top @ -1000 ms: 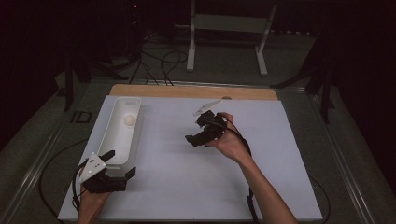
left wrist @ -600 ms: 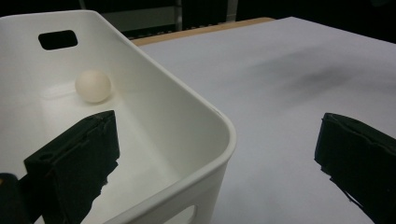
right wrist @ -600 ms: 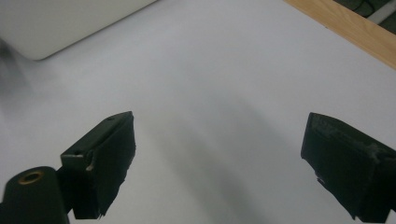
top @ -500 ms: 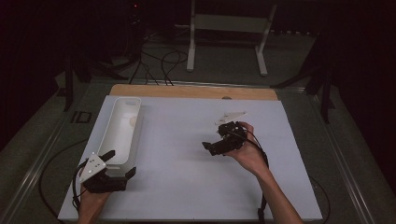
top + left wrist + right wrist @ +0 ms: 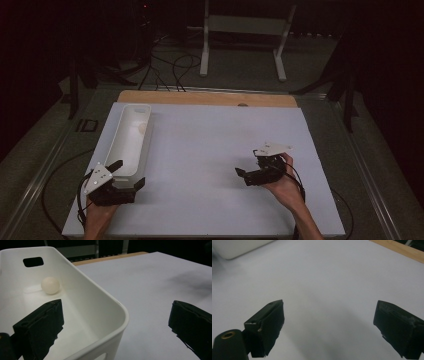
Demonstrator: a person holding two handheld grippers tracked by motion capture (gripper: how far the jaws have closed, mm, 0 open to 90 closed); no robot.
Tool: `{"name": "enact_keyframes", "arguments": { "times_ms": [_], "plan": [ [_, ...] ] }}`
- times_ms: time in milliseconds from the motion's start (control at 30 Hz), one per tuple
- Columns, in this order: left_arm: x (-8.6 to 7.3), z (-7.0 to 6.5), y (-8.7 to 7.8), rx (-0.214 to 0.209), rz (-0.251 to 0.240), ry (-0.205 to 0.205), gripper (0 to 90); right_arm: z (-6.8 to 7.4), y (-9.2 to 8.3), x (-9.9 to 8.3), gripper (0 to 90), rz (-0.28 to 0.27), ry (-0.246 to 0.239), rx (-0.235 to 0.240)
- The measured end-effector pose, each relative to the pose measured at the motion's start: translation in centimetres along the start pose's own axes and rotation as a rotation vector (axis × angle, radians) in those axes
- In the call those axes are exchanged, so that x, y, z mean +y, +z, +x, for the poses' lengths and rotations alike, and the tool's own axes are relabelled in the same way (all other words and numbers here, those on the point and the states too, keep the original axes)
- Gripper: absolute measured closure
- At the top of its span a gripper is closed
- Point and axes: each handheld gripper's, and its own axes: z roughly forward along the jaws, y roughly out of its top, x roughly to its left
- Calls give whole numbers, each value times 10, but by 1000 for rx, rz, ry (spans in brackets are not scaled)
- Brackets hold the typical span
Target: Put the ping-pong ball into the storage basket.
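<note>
Left gripper (image 5: 126, 176) at near end of white bin (image 5: 131, 145), jaws apart, straddling bin's corner wall: one jaw inside, other outside over table (image 5: 210, 145). Left gripper view shows pale ball (image 5: 50, 285) at bin's far end (faint in high view). Right gripper (image 5: 248, 174) well apart, jaws apart, holding nothing.

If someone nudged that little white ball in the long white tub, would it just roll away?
Probably: the small white ball is smooth and round, so it would likely roll. The long white plastic tub has raised walls that should stop it. It looks light, perhaps hollow, though that is hard to tell.
</note>
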Motion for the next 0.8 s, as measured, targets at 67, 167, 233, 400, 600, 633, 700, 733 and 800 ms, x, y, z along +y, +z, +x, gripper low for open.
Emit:
{"name": "enact_keyframes", "arguments": {
  "times_ms": [67,167,233,400,600,633,700,733,800],
  "plan": [
    [0,1,0,4,-3,-4,5,0,-5,-9,92,-29,6,-2],
    [1,2,1,6,-5,-7,5,0,-11,-18,92,-65,7,-15],
    [1,2,1,9,-6,-9,5,-1,-16,-25,92,-106,15,-21],
    [1,3,1,16,-11,-14,5,-7,-33,-48,92,-240,36,-47],
    [2,2,1,17,-15,-17,5,-6,-44,-65,92,-315,24,-56],
    [2,2,1,17,-15,-17,5,-6,-44,-65,92,-315,24,-56],
    [2,2,1,18,-13,-14,5,-5,-45,-68,92,-326,25,-59],
    [2,1,1,17,-14,-13,5,-6,-46,-70,92,-333,26,-59],
    [2,1,0,17,-14,-11,5,-6,-46,-72,92,-340,28,-57]
  ]
}}
